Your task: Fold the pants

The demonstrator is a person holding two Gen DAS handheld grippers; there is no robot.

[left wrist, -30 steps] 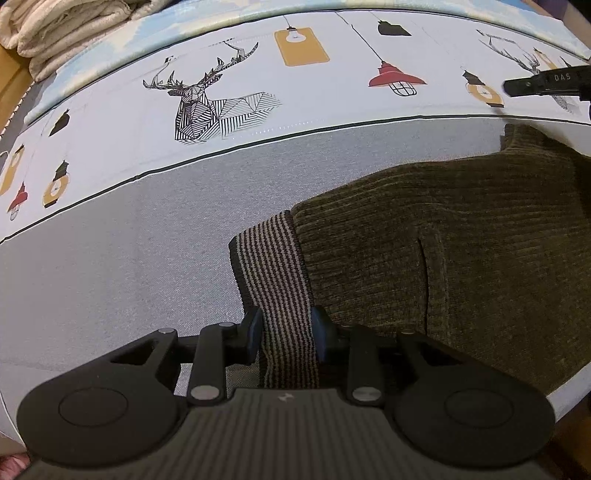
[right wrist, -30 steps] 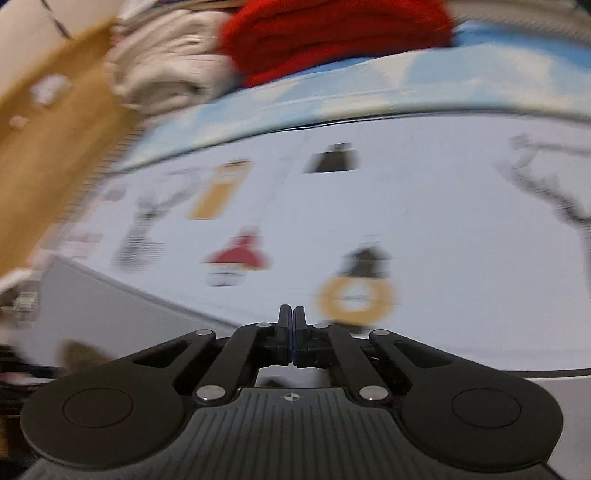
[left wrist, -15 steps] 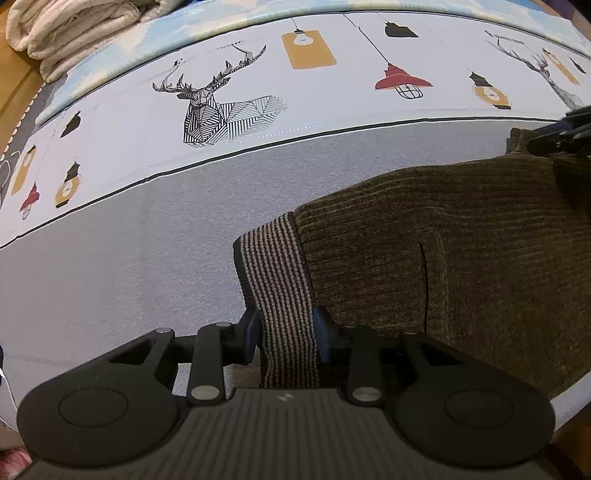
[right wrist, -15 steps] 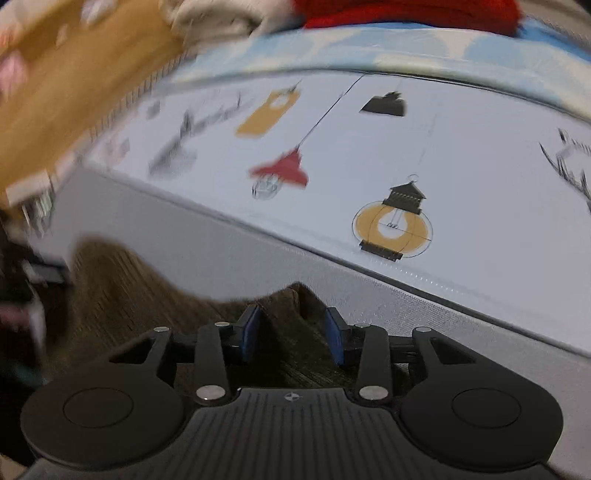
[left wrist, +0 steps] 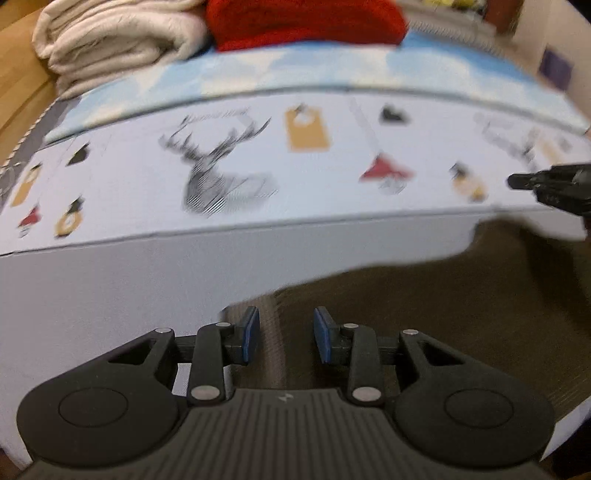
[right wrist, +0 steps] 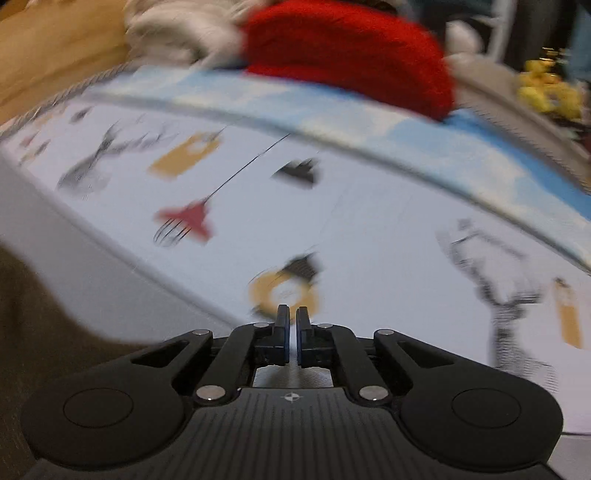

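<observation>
The dark olive ribbed pants [left wrist: 424, 306] lie on the bed, blurred by motion in the left wrist view, with the striped waistband [left wrist: 280, 332] between my left fingers. My left gripper [left wrist: 286, 334] is open, its blue pads clear of the waistband on both sides. My right gripper [right wrist: 291, 332] is shut with nothing between its pads, above the printed sheet; it also shows in the left wrist view [left wrist: 546, 184] at the far right. A corner of the pants [right wrist: 33, 314] shows at the left edge of the right wrist view.
The bed has a grey band [left wrist: 110, 280] and a white sheet printed with deer and lamps [left wrist: 221, 173]. Folded cream towels [left wrist: 110, 40] and a red knit [left wrist: 306, 20] are stacked at the far side. Wooden floor [left wrist: 14, 85] lies to the left.
My left gripper has let go of the striped waistband and tilted up. My right gripper has shut and lifted off the pants corner. Both views are now blurred by motion.
</observation>
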